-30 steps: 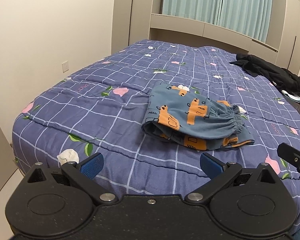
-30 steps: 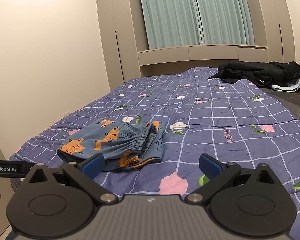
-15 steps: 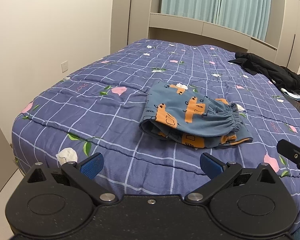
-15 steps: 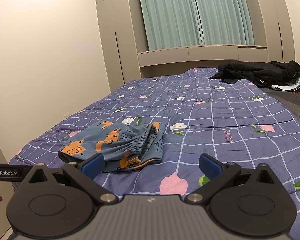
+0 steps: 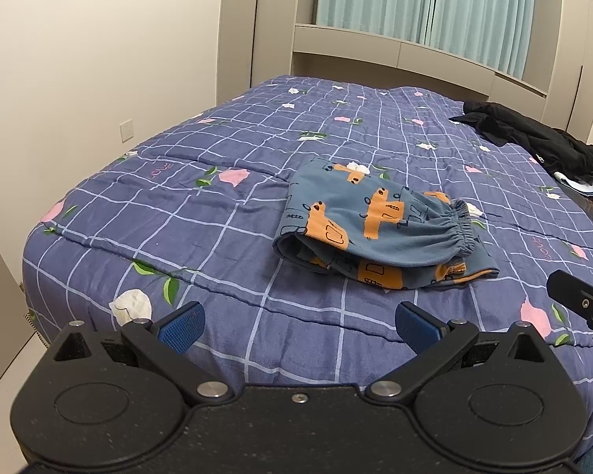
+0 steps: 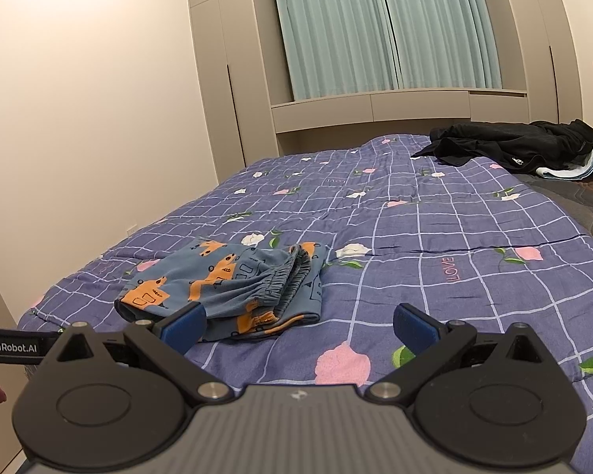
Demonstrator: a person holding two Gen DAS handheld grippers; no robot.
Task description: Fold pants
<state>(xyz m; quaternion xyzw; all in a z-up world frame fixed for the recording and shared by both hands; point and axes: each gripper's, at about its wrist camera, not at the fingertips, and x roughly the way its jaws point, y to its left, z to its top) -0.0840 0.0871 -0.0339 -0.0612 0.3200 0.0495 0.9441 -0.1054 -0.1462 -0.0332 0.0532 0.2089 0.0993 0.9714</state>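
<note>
Folded blue cotton pants with orange car prints lie on a bed's purple grid-checked floral quilt. Both the left hand-held gripper and right hand-held gripper hover spread apart, holding nothing, near the foot edge.

Ahead of me a bed fills most of the room, covered by a purple quilt with a pale grid and pink and white flowers. To my left stands a plain cream wall with a small white socket plate low down. Beyond the bed's far end, beige cupboards frame a low shelf under pale green curtains. A heap of black clothes lies on the far right corner of the bed, beside some folded light cloth. The light is soft and even.
</note>
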